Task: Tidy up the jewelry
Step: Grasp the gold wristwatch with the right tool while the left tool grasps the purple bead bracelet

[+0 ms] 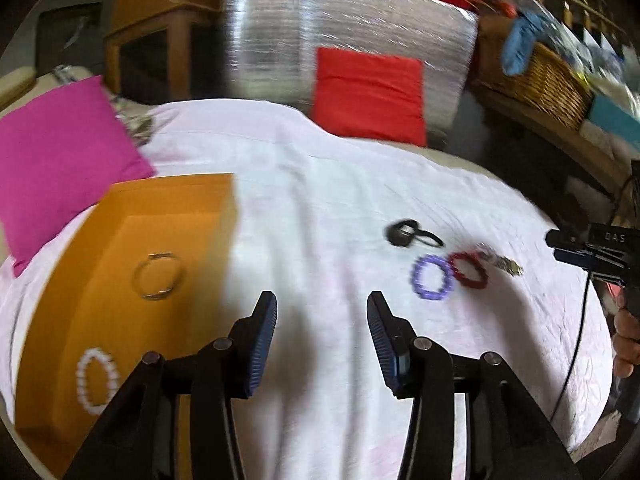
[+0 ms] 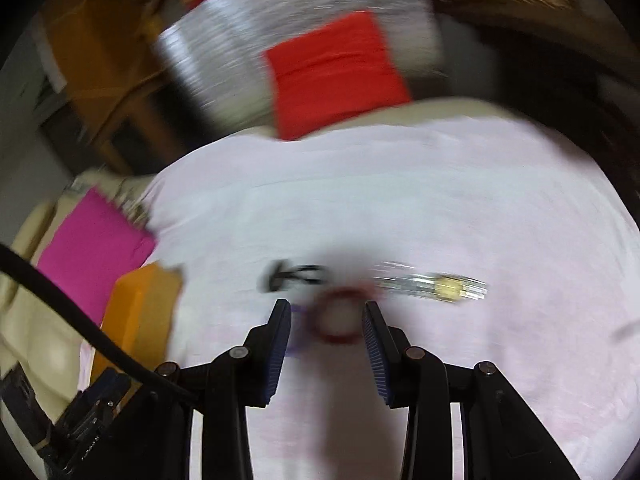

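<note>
An orange box (image 1: 120, 248) lies at the left on the white cloth (image 1: 320, 208); inside it are a metal bangle (image 1: 158, 276) and a white bead bracelet (image 1: 96, 380). To the right on the cloth lie a black hair tie (image 1: 408, 234), a purple bracelet (image 1: 432, 278), a red bracelet (image 1: 468, 270) and a silver-gold piece (image 1: 502, 264). My left gripper (image 1: 322, 308) is open and empty over bare cloth between the box and these. My right gripper (image 2: 326, 312) is open, and the blurred red bracelet (image 2: 336, 316) lies on the cloth between its tips. The purple bracelet (image 2: 298, 312) is partly hidden by one finger.
A pink cushion (image 1: 60, 152) sits behind the box and a red cushion (image 1: 368, 92) at the cloth's far edge, against a foil-wrapped bulk (image 1: 320, 32). A wicker basket (image 1: 548, 80) stands at the back right. A hand (image 1: 626, 340) and a cable (image 1: 580, 320) are at the right edge.
</note>
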`<state>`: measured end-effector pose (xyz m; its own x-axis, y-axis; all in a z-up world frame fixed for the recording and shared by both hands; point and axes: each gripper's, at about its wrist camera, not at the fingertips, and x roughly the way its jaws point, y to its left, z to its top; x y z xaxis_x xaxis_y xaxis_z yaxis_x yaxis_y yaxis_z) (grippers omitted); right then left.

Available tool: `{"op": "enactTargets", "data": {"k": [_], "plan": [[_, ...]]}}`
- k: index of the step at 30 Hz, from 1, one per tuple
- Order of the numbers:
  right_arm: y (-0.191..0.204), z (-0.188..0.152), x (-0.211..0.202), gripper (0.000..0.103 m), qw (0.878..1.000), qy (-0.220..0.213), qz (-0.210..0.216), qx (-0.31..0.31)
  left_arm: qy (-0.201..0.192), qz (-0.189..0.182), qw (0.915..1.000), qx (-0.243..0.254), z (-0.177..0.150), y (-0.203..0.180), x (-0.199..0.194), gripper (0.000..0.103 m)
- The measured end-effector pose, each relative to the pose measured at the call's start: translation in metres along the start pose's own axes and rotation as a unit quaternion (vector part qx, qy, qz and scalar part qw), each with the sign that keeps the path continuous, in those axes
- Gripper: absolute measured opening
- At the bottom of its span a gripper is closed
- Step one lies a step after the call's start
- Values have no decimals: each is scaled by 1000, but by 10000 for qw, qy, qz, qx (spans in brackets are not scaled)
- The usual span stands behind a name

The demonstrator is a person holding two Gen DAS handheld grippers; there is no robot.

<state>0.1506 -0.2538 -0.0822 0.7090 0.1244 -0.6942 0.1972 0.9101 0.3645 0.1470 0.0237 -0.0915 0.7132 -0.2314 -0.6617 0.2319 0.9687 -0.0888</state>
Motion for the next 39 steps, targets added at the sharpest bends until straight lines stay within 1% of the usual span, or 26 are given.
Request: {"op": "enactTargets", "data": {"k": [2,4,6,8,9,12,14,16,19,22,25,28,30,31,32,34,35,36,38,39], "plan": [[-36,1,-1,41,9993,13,-45,376,97,-64,9999,14,-3,-14,4,48],[-70,-1,2,40,9963,76,39,860,206,-107,9997,56,-2,-26,18,48],[-95,-1,12,40,9911,251,221,1289,292,-135,9994,101,-1,-36,28,48],[-112,-1,26,41,9848,529,373,1614,389,-137,9991,100,0,-43,40,48],[-120,-1,34,41,9795,694,512,1819,415,-141,9990,96,1,-46,46,48],[-131,-1,51,41,9648,810,821,2363,506,-119,9986,132,2,-55,58,48],[-136,-4,60,50,9566,875,943,2615,556,-120,9982,179,2,-60,64,48],[-133,-4,74,50,9498,988,1023,2786,579,-119,9979,266,2,-64,68,48],[-133,-6,89,50,9413,1053,878,3084,571,-72,9976,396,2,-66,72,48],[-138,-6,102,50,9324,940,837,3388,581,-31,9974,423,1,-64,75,48],[-139,0,105,54,9278,749,846,3556,551,-11,9974,454,1,-61,76,48],[-139,0,110,58,9198,625,788,3794,537,32,9974,487,2,-59,80,48],[-133,2,111,61,9200,511,692,3823,573,44,9973,458,2,-58,82,48],[-129,4,111,63,9232,459,601,3768,601,37,9972,448,2,-58,84,48],[-124,7,112,64,9272,425,511,3687,615,25,9970,461,1,-59,85,48],[-112,12,114,64,9404,330,232,3378,606,15,9967,531,0,-61,85,48],[-111,14,114,62,9443,295,147,3275,591,3,9967,560,0,-63,85,48],[-109,16,113,58,9487,250,23,3151,576,-6,9967,573,0,-64,85,48],[-106,20,114,33,9559,173,-264,2919,544,-36,9968,593,-1,-66,85,48],[-105,22,115,28,9589,149,-394,2807,535,-53,9968,597,-1,-67,86,48]]}}
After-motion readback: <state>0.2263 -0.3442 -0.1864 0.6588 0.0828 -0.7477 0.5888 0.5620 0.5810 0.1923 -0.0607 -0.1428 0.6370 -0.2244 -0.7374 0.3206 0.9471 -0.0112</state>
